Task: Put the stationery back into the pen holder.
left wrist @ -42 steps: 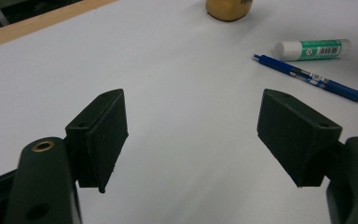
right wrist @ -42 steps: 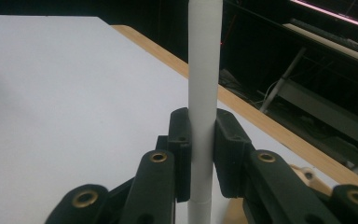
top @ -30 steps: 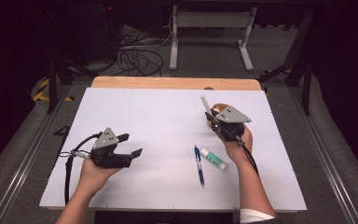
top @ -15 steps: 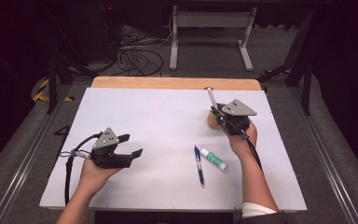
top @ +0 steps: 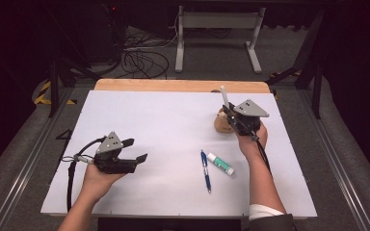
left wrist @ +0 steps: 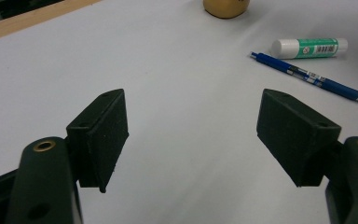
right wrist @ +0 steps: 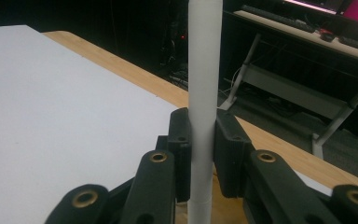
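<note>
Two black grippers are seen, the left gripper (top: pixel 134 150) and the right gripper (top: pixel 227 114). A grey three-cornered plate with small screws is fixed on each. Black cables trail behind. Brass-ringed holes are set in the jaw arms. A white cuff and dark sleeve (top: pixel 270 219) are worn.

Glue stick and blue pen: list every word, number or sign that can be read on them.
Glue stick: a green label with a white barcode patch and a small red mark; its print is too small and blurred to read.
Blue pen: a pale printed strip on the barrel, too small to read.
No text can be quoted from either.
</note>
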A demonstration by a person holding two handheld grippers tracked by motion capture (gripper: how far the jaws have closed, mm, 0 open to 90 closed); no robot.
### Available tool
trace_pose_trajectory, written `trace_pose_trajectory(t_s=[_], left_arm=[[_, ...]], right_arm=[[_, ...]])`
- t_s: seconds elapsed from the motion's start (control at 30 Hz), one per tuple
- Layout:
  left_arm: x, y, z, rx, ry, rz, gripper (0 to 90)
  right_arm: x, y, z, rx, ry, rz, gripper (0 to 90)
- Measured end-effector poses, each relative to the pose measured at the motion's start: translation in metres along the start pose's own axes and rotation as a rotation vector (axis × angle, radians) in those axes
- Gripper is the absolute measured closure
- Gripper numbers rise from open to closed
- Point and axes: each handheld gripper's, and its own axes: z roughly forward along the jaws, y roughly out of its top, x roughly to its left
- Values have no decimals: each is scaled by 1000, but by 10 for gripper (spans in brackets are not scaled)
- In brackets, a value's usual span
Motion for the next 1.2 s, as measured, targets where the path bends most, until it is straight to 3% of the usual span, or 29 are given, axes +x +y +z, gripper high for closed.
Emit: trace_pose_trajectory(t_s=[0.73, 1.2], left_arm=[[0, -1, 1, 4, -7, -3, 255], [0, -1, 2, 10, -7, 5, 255]], right_arm=[[-11, -16, 18, 21, -59, 28, 789], [-15, -32, 24, 96, -70, 63, 788]])
